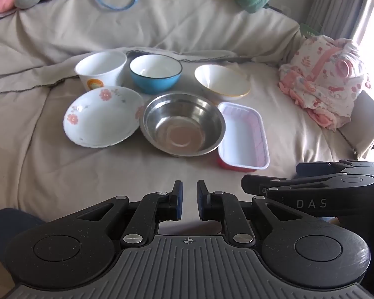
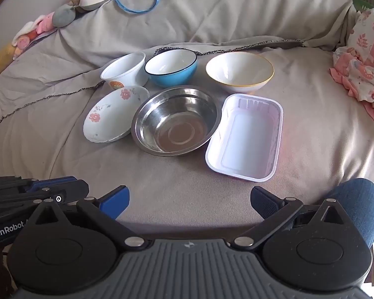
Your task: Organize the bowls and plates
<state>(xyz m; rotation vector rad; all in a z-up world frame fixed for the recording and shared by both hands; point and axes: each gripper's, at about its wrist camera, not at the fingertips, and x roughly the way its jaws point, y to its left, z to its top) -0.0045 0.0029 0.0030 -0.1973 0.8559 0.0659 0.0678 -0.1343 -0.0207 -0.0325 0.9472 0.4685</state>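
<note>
Both claws hang empty over the grey bedcover [image 2: 187,199], left gripper [image 1: 189,200] nearly closed, right gripper [image 2: 189,203] spread wide, its side reading "DAS" in the left view, the other's "GenRobot" cut off, with steel bowl [image 2: 175,120], white tray [image 2: 245,139] and flowered plate [image 1: 103,117] clustered ahead.

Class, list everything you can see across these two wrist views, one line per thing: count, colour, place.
White cup-shaped bowl: one, orange motif, back left.
Blue enamel bowl: one, white inside, back middle.
Yellow-rimmed white bowl: one, back right.
Floral plate: one, white with pink flowers, front left.
Steel bowl: one, silver, front middle.
Rectangular plastic tray: one, white inside, red outside, front right.
Bed cover: one, beige, underneath.
Patterned cloth: pink, right.
Soft toys: several, far edge.
Left gripper: black, shut, empty.
Right gripper: black, open, empty.
Knee: blue denim, beside the right gripper.
</note>
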